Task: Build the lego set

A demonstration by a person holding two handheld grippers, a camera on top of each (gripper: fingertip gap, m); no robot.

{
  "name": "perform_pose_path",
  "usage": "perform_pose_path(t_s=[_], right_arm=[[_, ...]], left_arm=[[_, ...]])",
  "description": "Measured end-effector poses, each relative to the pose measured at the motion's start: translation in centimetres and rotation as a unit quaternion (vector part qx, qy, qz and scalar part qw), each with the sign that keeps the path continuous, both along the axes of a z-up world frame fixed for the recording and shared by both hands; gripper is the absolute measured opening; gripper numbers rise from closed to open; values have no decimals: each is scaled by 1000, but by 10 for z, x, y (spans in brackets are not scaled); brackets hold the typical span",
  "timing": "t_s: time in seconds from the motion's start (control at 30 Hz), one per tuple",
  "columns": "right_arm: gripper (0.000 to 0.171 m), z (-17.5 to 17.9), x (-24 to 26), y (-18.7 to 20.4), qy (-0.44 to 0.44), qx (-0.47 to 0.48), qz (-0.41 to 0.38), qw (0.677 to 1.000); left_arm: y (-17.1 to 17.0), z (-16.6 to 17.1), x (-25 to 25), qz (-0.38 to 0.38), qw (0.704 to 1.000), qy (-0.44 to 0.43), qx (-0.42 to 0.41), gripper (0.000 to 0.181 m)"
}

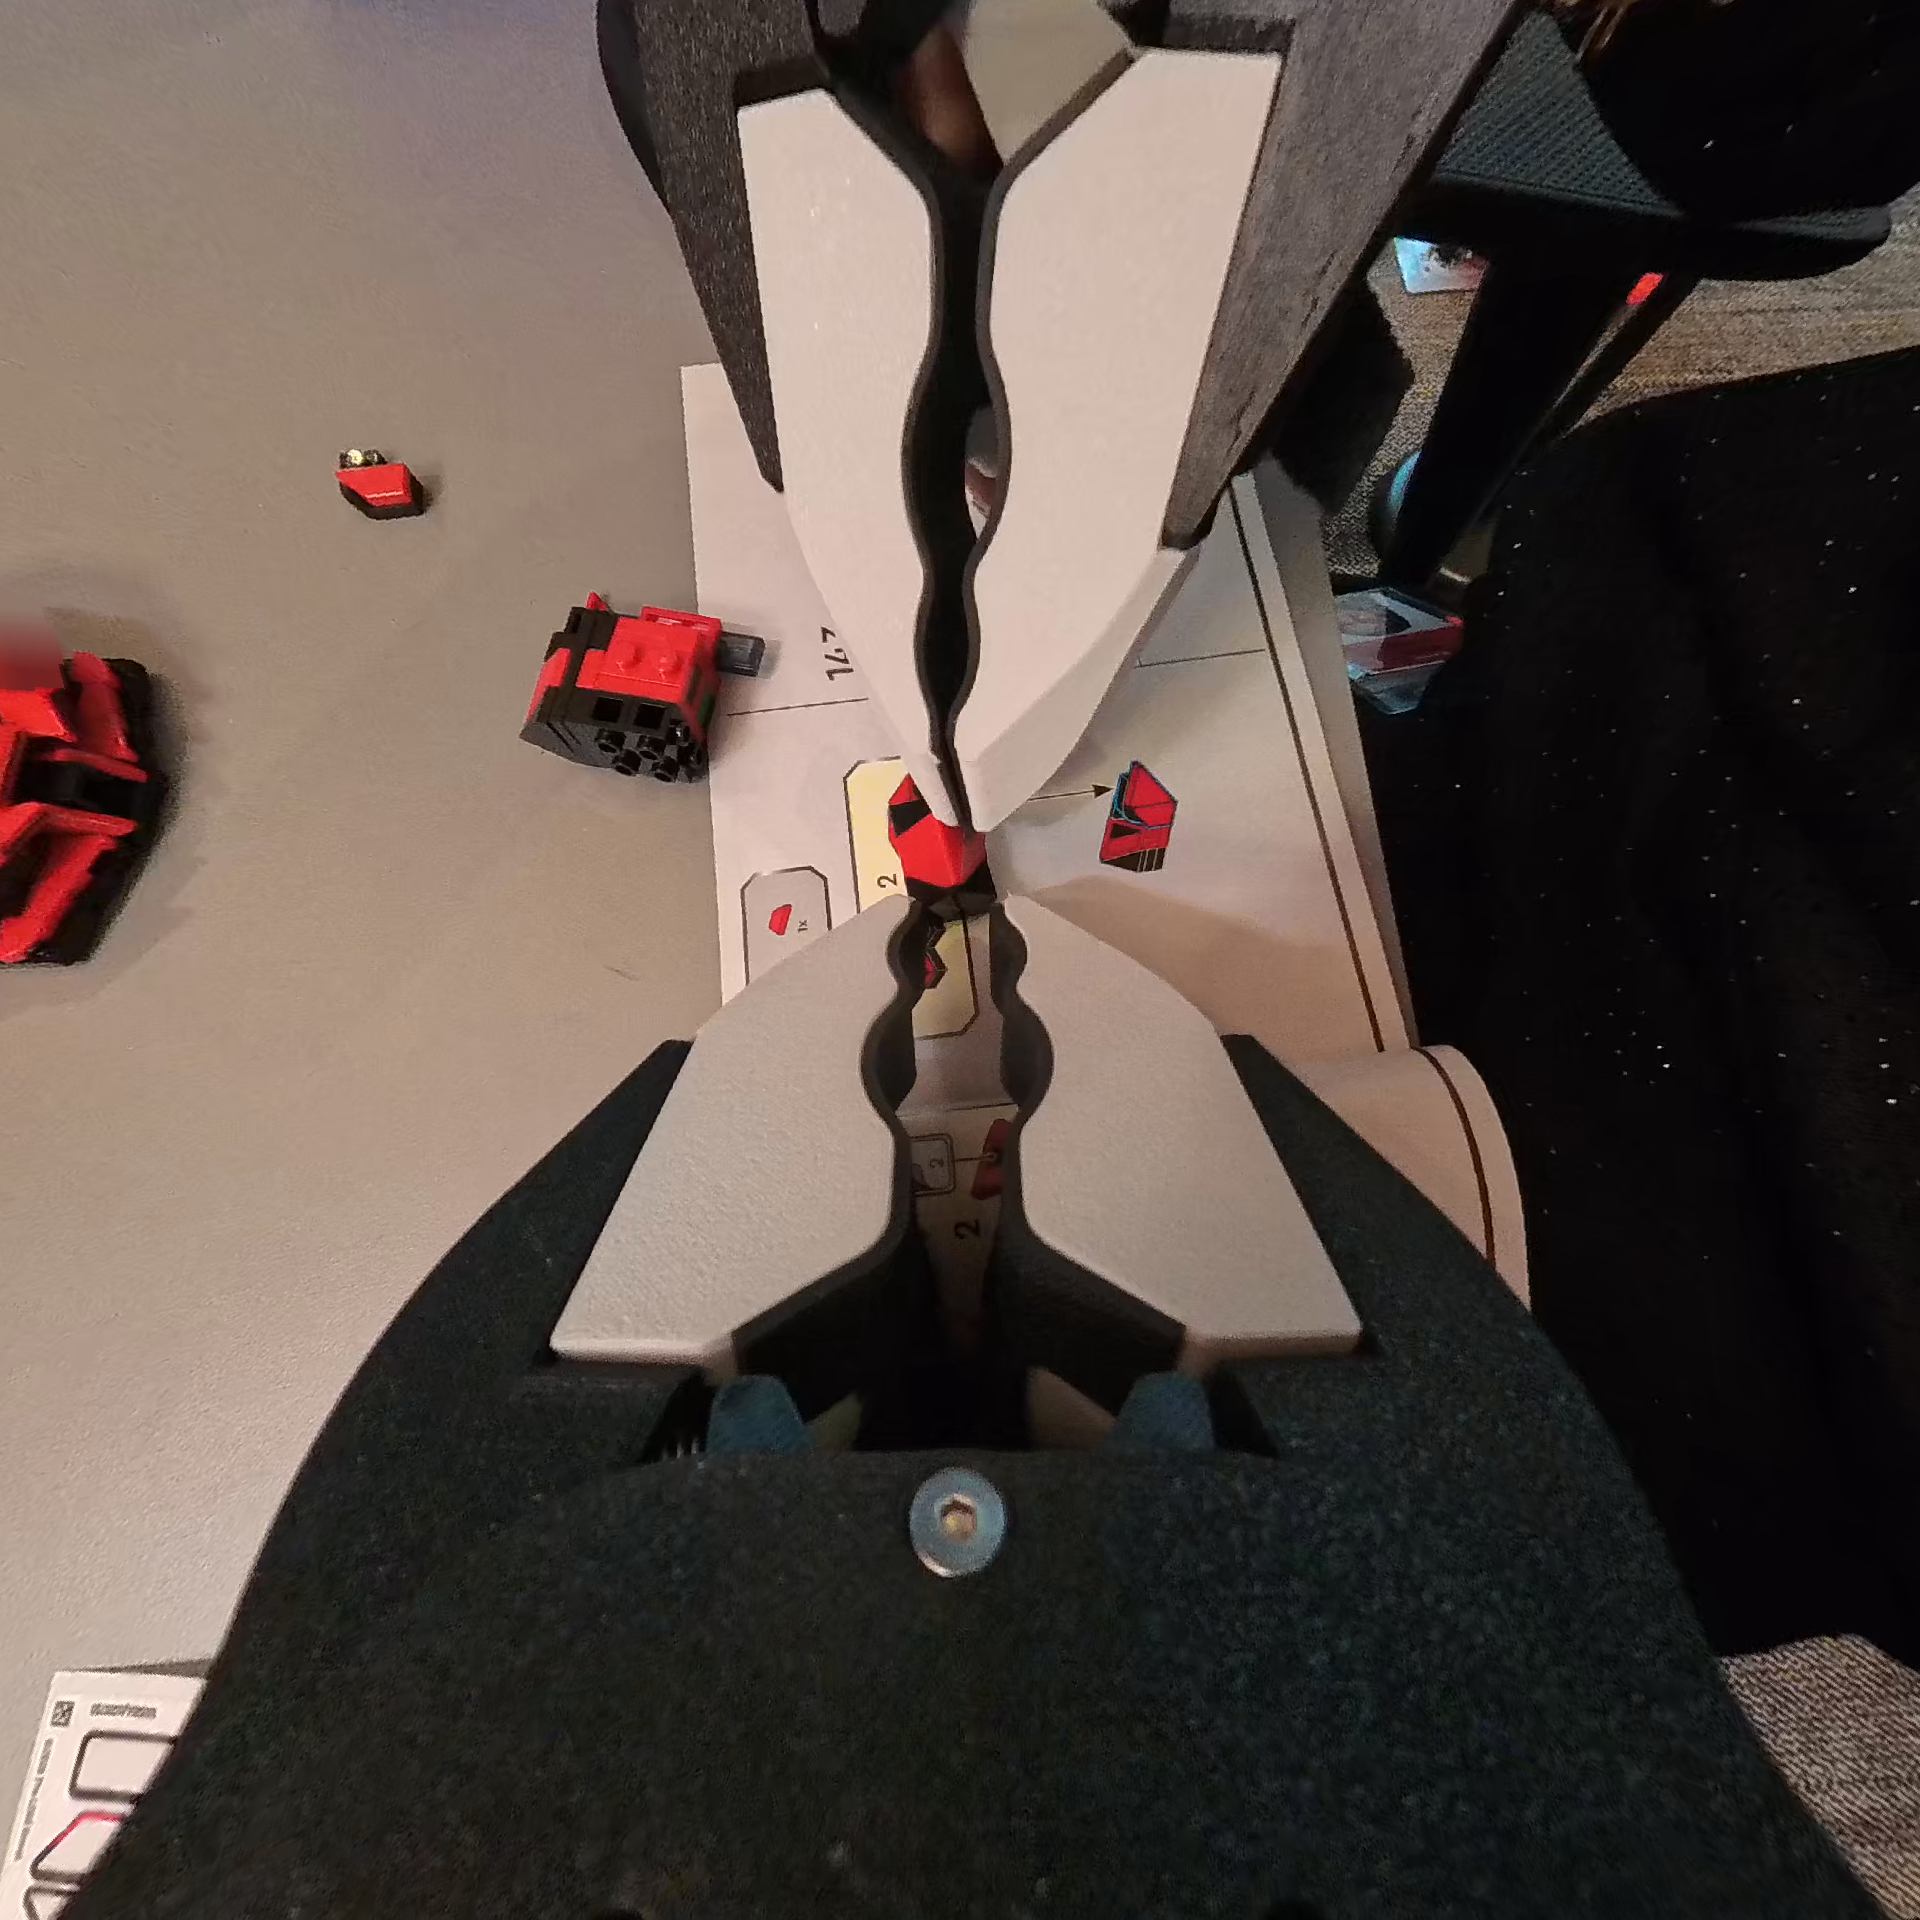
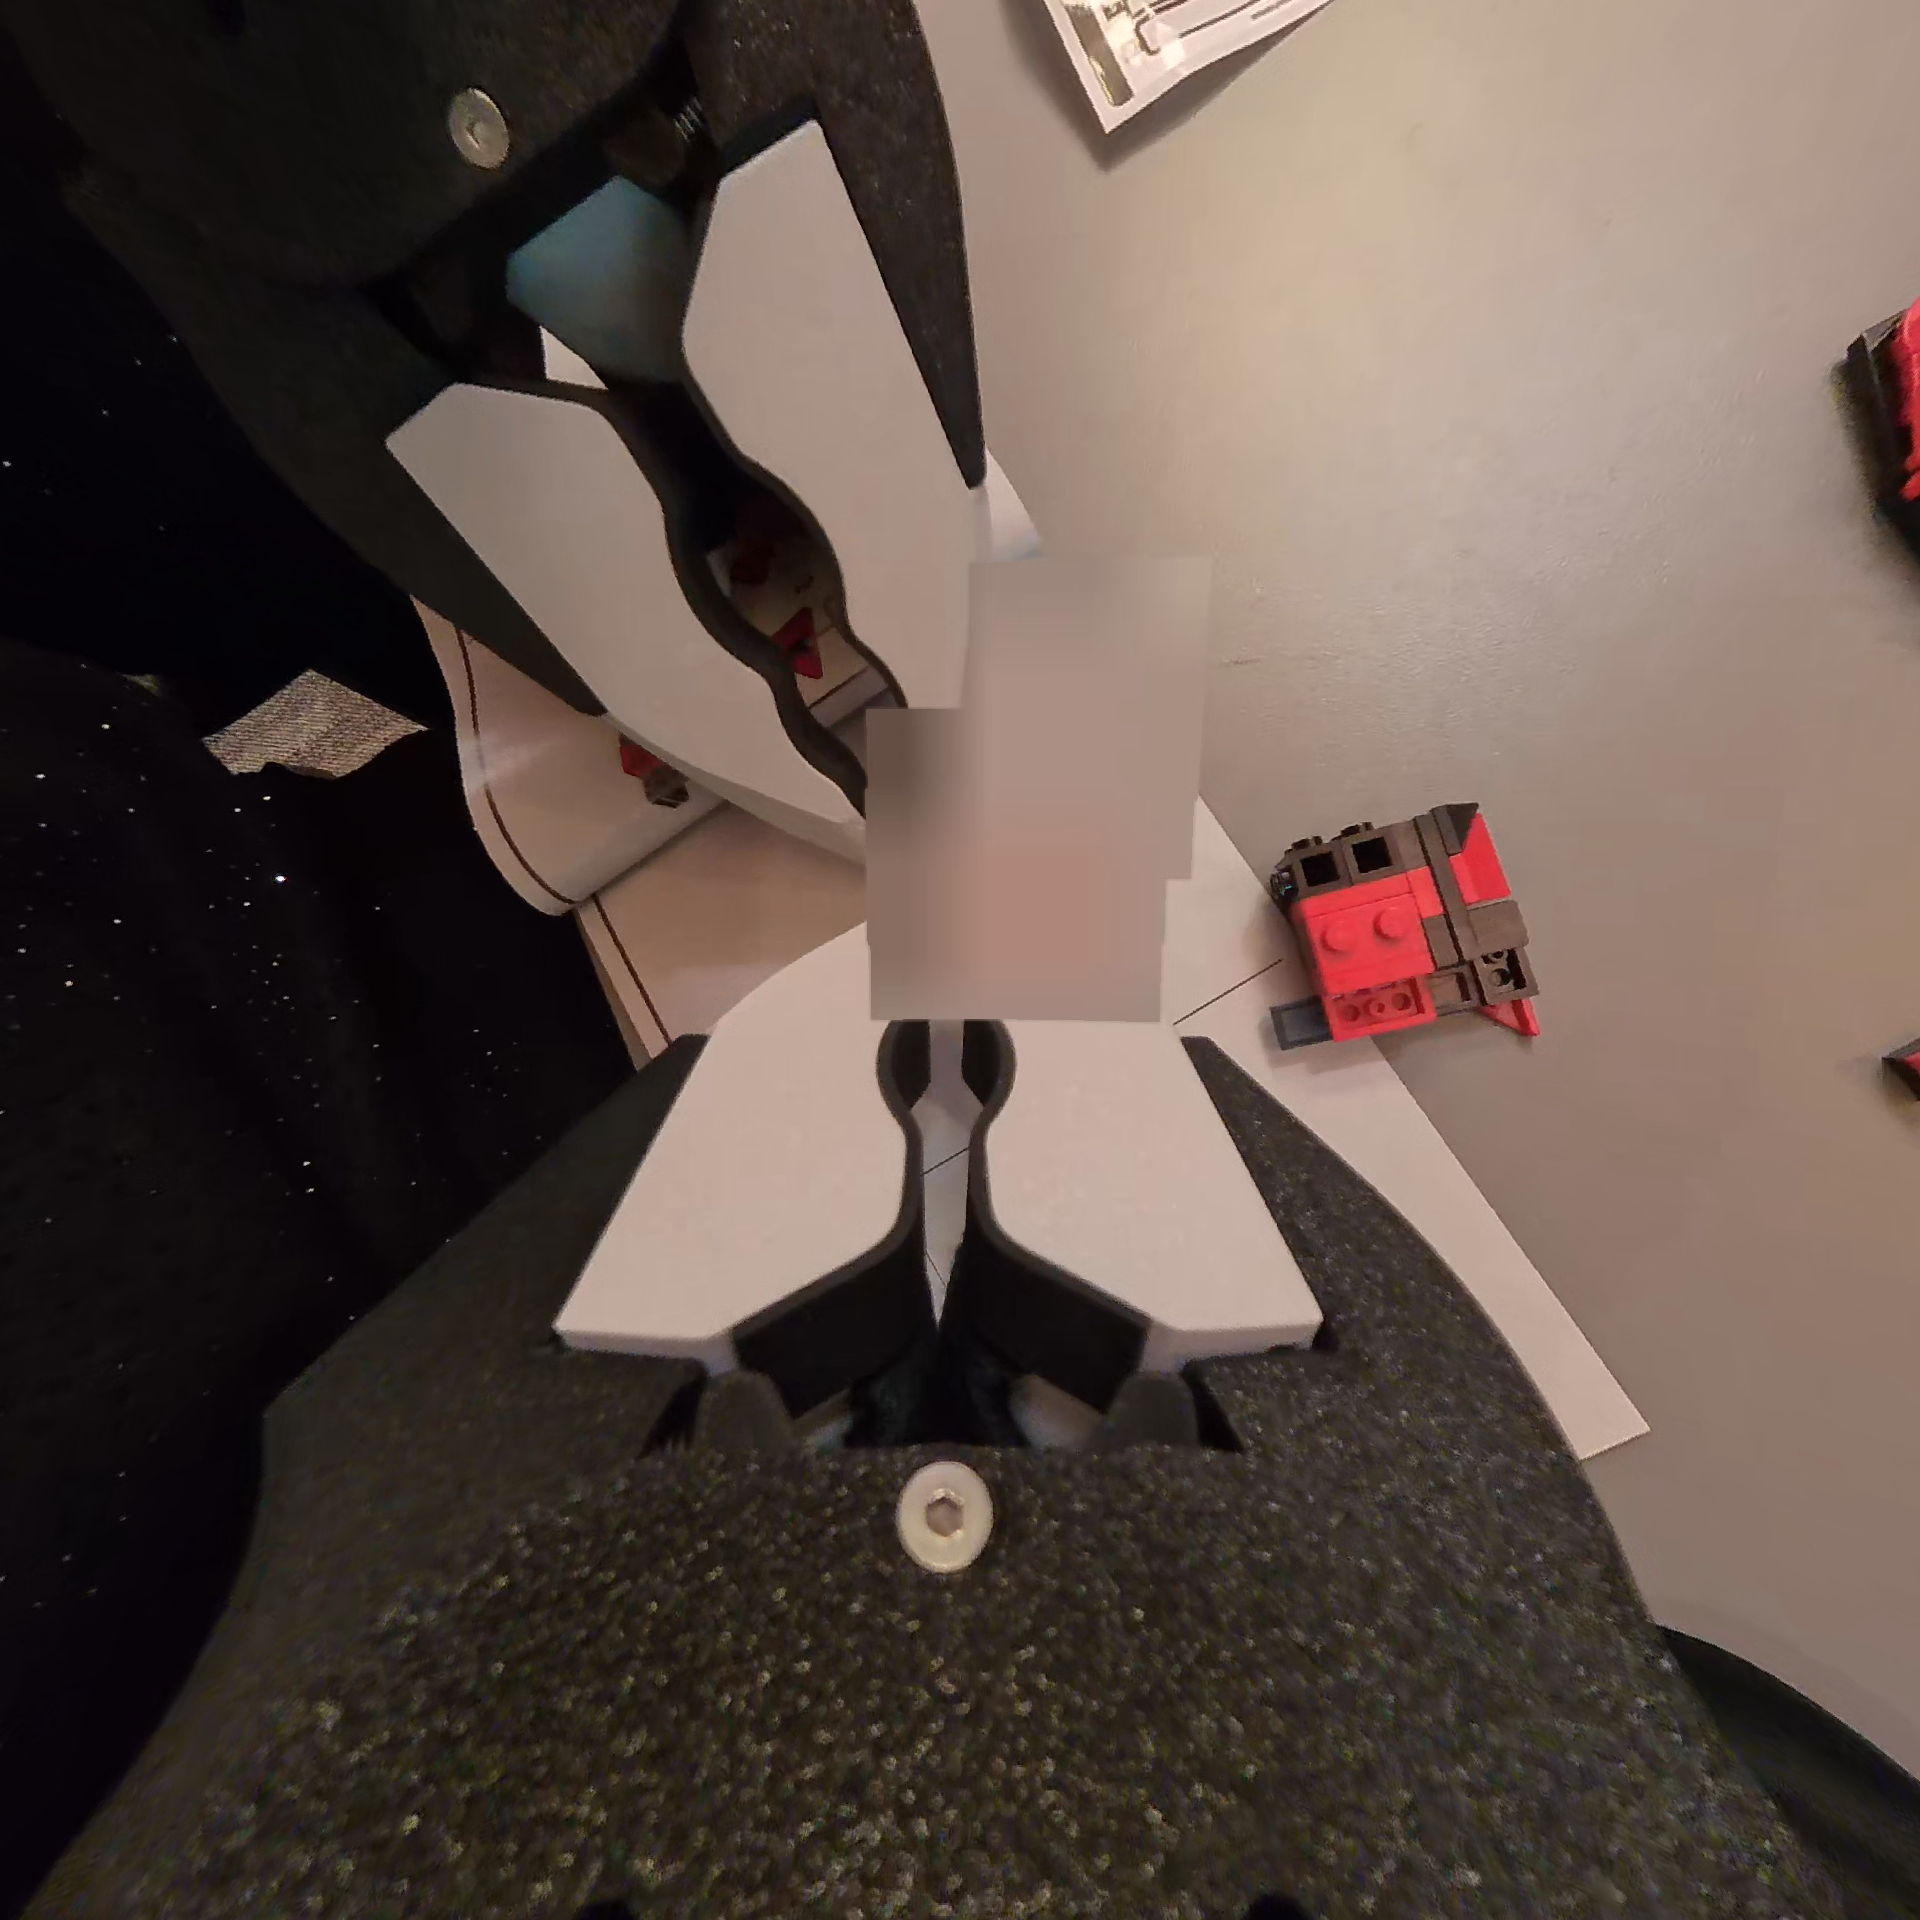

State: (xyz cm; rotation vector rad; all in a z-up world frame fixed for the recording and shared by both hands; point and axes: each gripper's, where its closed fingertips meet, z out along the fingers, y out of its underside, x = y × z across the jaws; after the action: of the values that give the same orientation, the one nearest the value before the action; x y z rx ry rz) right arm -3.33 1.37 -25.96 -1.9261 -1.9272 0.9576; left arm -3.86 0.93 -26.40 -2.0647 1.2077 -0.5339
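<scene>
While the left wrist view looks down over the bench (image 1: pixel 312 1143), the left gripper (image 1: pixel 951 909) sits at centre, its jaws narrowed onto the black underside of a small red-and-black piece (image 1: pixel 940 847). From twelve o'clock the right gripper (image 1: pixel 961 810) comes in opposite, its tips nearly closed and pinching the red top of the same piece. Under both lies the open instruction booklet (image 1: pixel 1195 935). At ten o'clock stands a red-and-black block assembly (image 1: pixel 629 691); farther out, a small loose red wedge (image 1: pixel 379 483); at nine o'clock, a larger red build (image 1: pixel 62 810) cut by the frame edge.

In the right wrist view, a blur patch covers the meeting point, so the right gripper's grip cannot be told here. The left gripper (image 2: pixel 862 779) enters from eleven o'clock. The block assembly (image 2: pixel 1403 925) sits at three o'clock on the booklet's corner.

My judgement: the two halves are being pressed together by fingertip holds alone. Uneven pressure could twist the piece and pop it free, sending it off the bench edge at three o'clock in the left view.
</scene>
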Motion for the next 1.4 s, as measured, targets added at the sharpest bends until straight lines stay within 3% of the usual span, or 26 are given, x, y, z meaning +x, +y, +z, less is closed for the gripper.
perform_pose_path(t_s=[1.4], right_arm=[[0,-1,1,5,-7,10,-11,1000]], left_arm=[[9,5,5,18,1000,-16,-15,8]])
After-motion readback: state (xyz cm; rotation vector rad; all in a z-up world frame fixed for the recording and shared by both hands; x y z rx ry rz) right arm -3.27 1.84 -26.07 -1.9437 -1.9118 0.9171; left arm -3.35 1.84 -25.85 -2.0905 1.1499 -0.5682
